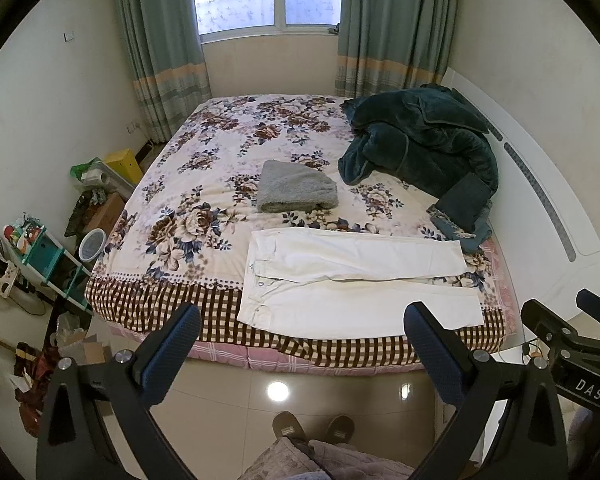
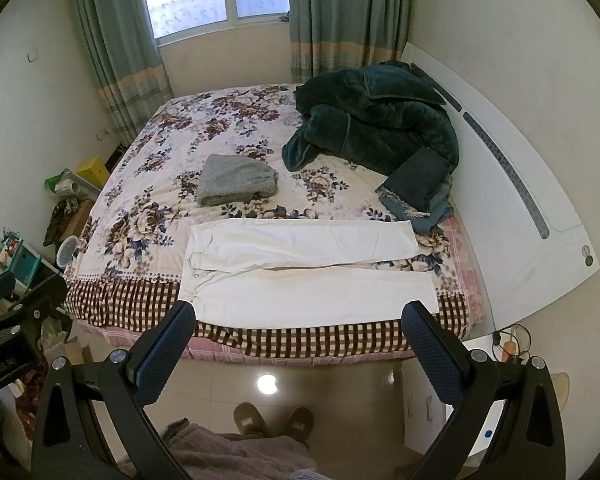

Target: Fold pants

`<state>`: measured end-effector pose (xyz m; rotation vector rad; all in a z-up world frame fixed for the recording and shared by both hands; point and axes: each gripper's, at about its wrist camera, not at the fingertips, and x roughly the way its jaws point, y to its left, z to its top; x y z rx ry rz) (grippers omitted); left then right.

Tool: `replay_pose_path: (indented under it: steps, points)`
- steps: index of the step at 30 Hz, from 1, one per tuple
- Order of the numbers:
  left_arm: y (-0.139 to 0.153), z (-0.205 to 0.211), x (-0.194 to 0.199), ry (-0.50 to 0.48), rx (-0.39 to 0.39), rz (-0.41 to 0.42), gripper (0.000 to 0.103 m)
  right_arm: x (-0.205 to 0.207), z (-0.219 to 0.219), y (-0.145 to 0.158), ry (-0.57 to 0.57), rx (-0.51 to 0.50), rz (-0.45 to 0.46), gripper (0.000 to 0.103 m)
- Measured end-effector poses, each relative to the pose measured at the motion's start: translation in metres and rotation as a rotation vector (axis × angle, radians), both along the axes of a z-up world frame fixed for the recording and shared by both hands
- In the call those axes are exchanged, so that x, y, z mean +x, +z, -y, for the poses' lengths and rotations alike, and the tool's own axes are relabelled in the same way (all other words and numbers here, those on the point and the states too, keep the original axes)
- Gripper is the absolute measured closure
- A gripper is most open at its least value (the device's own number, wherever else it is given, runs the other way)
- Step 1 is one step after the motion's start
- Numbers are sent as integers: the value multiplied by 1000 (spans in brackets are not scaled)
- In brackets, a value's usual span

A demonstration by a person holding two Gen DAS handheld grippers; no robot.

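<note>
Bed (image 1: 172, 184) with floral cover filling centre frame, checked border along its near edge. Dark green blanket (image 1: 420, 136) heaped at upper right, just beside the headboard. White pants (image 1: 352, 276) laid flat across the near part of the bed, lower centre of frame, waistband to the left, both legs running right, a narrow gap between them; near leg reaching the checked border close to the edge. Folded grey towel (image 1: 296, 188) beyond the pants, apart from them. Small dark folded item (image 1: 464, 200) at right, near the far leg's hem. Left claw (image 1: 300, 356) released, jaws spread wide, held over the floor short of the bed, grasping nothing. Right claw (image 2: 298, 354) likewise released and empty, same standoff. Folding judged not yet begun. Risks noted: pinching cover along with cloth, since thin fabric lies flat on soft bedding; near leg sliding off the edge if dragged forward; uneven fold if waistband and hem rise at different rates; hem snagging the dark item at right.
</note>
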<state>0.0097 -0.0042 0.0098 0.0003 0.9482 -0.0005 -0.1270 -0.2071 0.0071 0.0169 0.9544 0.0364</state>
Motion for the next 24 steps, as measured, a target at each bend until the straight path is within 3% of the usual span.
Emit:
replay_pose_path:
  steps: [5, 9, 15, 20, 24]
  points:
    - [-1, 10, 20, 23, 13, 6, 0, 4, 4, -14, -48, 15, -17, 0]
    - [-25, 6, 50, 47, 25, 2, 0, 26, 10, -41, -136, 19, -42, 0]
    - [-87, -6, 113, 79, 41, -82, 0, 87, 39, -103, -296, 29, -109, 0]
    - [-151, -5, 183, 145, 30, -231, 0, 167, 92, -176, -408, 63, -184, 0]
    - [-214, 3, 256, 241, 22, -363, 0, 253, 144, -249, -485, 93, -253, 0]
